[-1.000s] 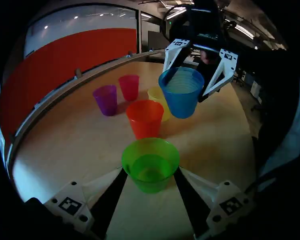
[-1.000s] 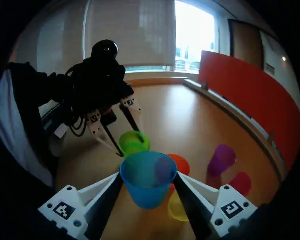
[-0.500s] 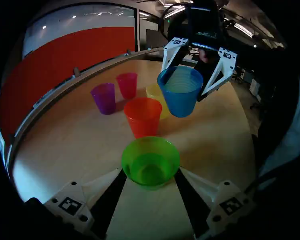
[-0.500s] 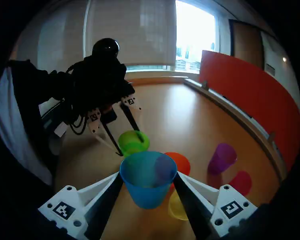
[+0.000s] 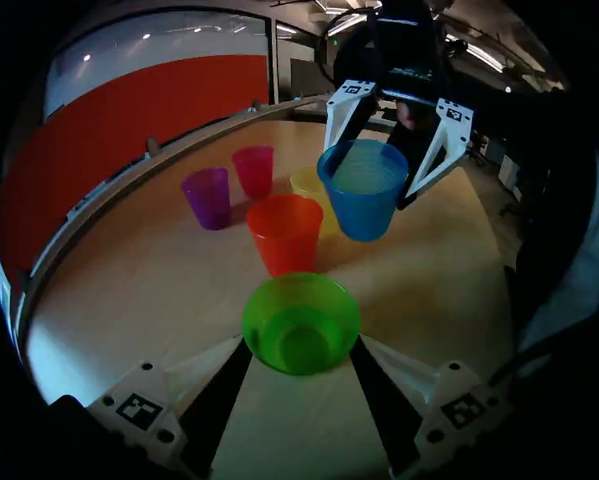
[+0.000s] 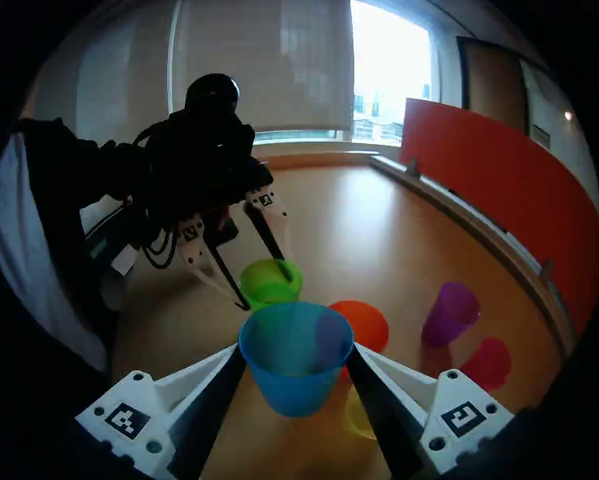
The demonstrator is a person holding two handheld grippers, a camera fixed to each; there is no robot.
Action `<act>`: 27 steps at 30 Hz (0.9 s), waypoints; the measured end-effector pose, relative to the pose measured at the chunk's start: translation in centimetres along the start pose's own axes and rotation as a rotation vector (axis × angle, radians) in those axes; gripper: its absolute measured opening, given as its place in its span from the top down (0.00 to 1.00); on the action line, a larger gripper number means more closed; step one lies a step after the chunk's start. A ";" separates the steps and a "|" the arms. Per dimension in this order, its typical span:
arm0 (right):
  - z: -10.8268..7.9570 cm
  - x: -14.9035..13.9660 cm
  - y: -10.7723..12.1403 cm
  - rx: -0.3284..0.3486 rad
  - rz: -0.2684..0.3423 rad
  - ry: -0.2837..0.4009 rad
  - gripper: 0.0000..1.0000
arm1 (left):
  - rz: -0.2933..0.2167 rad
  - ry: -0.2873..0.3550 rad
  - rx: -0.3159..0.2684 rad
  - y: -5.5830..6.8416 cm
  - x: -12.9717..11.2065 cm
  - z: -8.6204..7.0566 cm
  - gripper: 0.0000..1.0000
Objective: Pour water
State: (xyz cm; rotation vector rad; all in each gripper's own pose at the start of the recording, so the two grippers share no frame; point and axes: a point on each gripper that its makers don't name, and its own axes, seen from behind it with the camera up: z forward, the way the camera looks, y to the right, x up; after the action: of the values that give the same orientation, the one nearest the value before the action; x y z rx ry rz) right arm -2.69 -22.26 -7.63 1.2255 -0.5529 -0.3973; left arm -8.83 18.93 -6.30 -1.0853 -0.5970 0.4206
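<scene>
Gripping a green cup, the left gripper has both white fingers pressed against the cup's sides, and the cup sits upright between them. I cannot tell whether its base touches the table, nor whether the darker patch at its bottom is water.

Across from it, the right gripper is clamped the same way on a blue cup, one finger on each side just under the rim. That cup hangs clear of the table, close to upright, with its mouth open to the ceiling; ridges show inside it, but I cannot make out a water level.

An orange cup stands on the table roughly between the two held cups. The green one is near it on the left gripper's side. The blue one is just beside it on the far side, higher than its rim. A yellow cup stands just behind the orange cup, partly covered by it and by the blue cup. A purple cup and a pink cup stand near the orange cup, off toward the red wall, the two close together but apart.

From the right gripper view, a dark-gloved hand holds the left gripper, beyond the orange cup.
</scene>
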 end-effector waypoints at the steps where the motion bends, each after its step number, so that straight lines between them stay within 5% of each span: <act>1: 0.0 -0.1 -0.1 0.001 0.001 -0.001 0.09 | -0.003 0.000 0.000 0.0 0.0 0.0 0.16; 27: 0.9 -1.9 -1.3 0.022 0.013 -0.015 0.09 | -0.017 0.001 0.007 0.0 -0.2 -0.6 0.16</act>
State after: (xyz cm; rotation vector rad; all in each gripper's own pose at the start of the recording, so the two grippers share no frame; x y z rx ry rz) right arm -4.71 -22.29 -9.01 1.2406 -0.5794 -0.3911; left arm -8.57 18.38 -6.60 -1.0731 -0.6034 0.4067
